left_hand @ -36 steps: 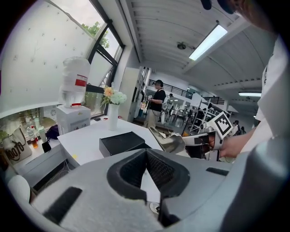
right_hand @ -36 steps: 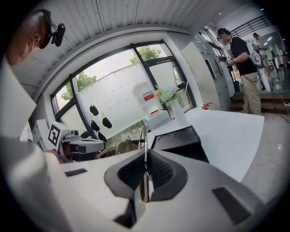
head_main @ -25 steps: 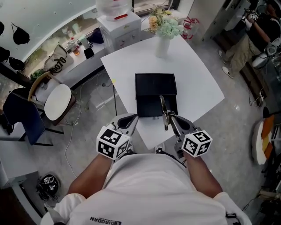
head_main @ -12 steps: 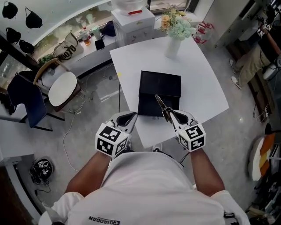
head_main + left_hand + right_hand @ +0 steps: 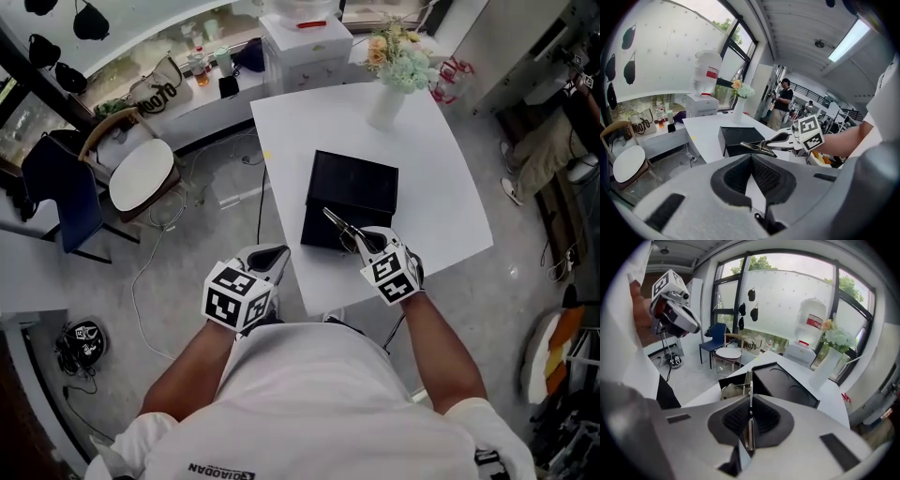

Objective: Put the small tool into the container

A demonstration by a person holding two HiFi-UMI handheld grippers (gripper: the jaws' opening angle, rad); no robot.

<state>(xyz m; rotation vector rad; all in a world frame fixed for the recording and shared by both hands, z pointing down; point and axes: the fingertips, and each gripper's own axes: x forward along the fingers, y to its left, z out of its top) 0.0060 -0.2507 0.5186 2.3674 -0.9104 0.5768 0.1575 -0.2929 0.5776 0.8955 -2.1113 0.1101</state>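
A black box-shaped container (image 5: 361,183) lies in the middle of the white table (image 5: 441,187). My right gripper (image 5: 361,242) is shut on a small metal tool (image 5: 339,227) whose thin tip points out over the container's near part. In the right gripper view the tool (image 5: 749,380) runs straight out from the closed jaws toward the container (image 5: 787,385). My left gripper (image 5: 270,255) hovers off the table's near left edge, shut and holding nothing. From the left gripper view I see the tool (image 5: 757,146) in front of the container (image 5: 736,136).
A white vase of flowers (image 5: 389,103) stands at the table's far edge. Behind it is a white cabinet (image 5: 305,42). A chair with a round white seat (image 5: 141,175) and a blue chair (image 5: 61,202) stand to the left. A person (image 5: 544,141) is at the right.
My right gripper has carried the tool forward and to the left, so its tip now reaches over the container. The left gripper has hardly moved.
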